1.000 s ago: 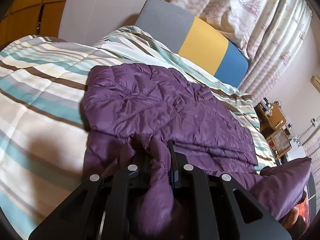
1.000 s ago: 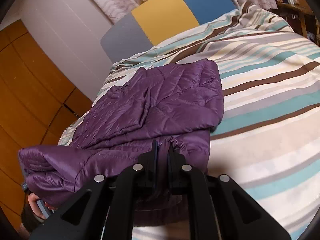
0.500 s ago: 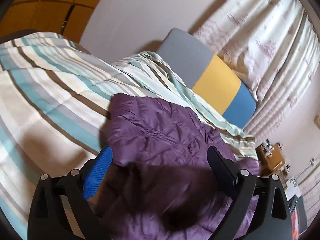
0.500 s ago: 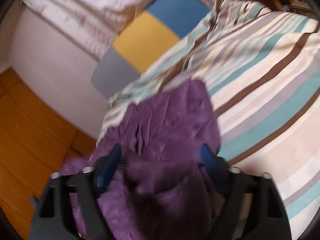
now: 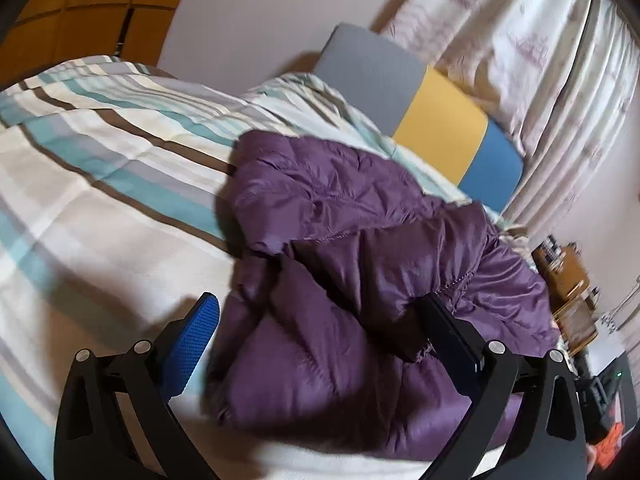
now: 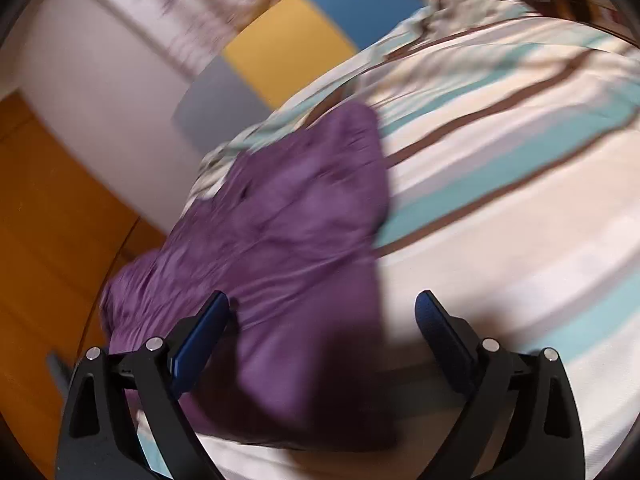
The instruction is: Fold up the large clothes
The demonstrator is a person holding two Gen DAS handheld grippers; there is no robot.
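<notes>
Both claws spread wide over a purple puffer jacket (image 5: 360, 280) on the striped bed (image 5: 100, 184).

The left gripper (image 5: 316, 312) and right gripper (image 6: 322, 312) have jaws opening; jacket folds lie between the pads, which pinch nothing. No legible writing or brand shows.

Right wrist view motion-blurred: purple puffer jacket (image 6: 288, 240) stitching unreadable. Left wrist view: wooden shelf (image 5: 568, 292) contents too small.
</notes>
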